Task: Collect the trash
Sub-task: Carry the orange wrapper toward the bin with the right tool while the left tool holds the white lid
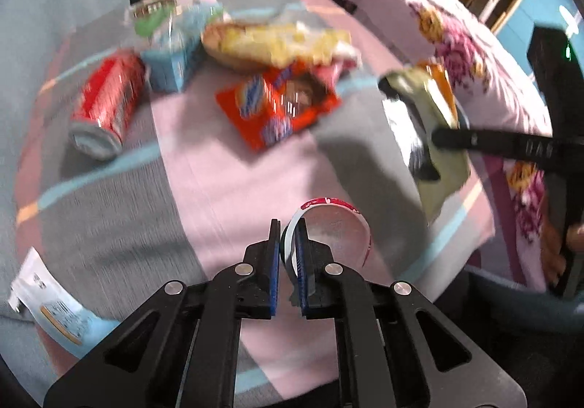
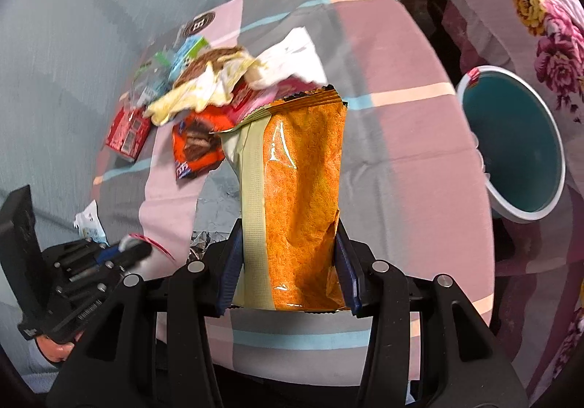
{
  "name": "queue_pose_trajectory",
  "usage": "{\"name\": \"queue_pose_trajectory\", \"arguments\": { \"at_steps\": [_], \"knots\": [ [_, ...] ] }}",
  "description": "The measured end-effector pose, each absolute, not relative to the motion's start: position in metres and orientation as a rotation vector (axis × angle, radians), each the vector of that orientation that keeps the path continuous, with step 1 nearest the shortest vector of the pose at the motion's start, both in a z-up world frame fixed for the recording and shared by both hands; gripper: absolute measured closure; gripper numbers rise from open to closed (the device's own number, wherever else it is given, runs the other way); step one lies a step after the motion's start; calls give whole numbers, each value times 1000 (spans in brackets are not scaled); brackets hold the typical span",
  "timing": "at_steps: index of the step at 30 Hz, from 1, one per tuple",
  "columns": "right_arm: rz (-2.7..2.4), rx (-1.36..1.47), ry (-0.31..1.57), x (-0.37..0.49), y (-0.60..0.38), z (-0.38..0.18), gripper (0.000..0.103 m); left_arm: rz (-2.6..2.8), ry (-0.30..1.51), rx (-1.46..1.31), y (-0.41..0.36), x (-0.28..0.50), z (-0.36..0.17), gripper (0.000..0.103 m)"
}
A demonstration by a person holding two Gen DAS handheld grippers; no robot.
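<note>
In the left wrist view my left gripper is shut on the rim of a small white cup with a red-printed edge, held just above the pink and grey tablecloth. The same gripper shows at the lower left of the right wrist view. My right gripper is shut on an orange snack bag that stands upright between its pads. From the left wrist view that bag hangs at the right. A teal bin with a white rim sits beyond the table's right edge.
Litter lies across the far part of the table: a red can, a blue carton, crumpled yellowish wrappers, an orange biscuit wrapper. A white packet lies near left. A floral quilt is at the right.
</note>
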State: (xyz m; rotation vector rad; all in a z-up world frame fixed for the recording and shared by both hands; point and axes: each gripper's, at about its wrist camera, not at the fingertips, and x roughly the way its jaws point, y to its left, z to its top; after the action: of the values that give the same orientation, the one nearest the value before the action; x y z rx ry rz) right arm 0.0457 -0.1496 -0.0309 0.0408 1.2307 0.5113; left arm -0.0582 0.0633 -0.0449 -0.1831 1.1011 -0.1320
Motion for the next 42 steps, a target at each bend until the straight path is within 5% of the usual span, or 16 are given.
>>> {"name": "queue_pose_trajectory", "arguments": {
  "at_steps": [20, 42],
  "knots": [
    [347, 209, 1121, 93, -266, -4, 59, -249, 959, -122, -23, 44, 22, 94],
    [184, 336, 1123, 157, -386, -30, 59, -389, 1026, -43, -142, 142, 5, 94]
  ]
}}
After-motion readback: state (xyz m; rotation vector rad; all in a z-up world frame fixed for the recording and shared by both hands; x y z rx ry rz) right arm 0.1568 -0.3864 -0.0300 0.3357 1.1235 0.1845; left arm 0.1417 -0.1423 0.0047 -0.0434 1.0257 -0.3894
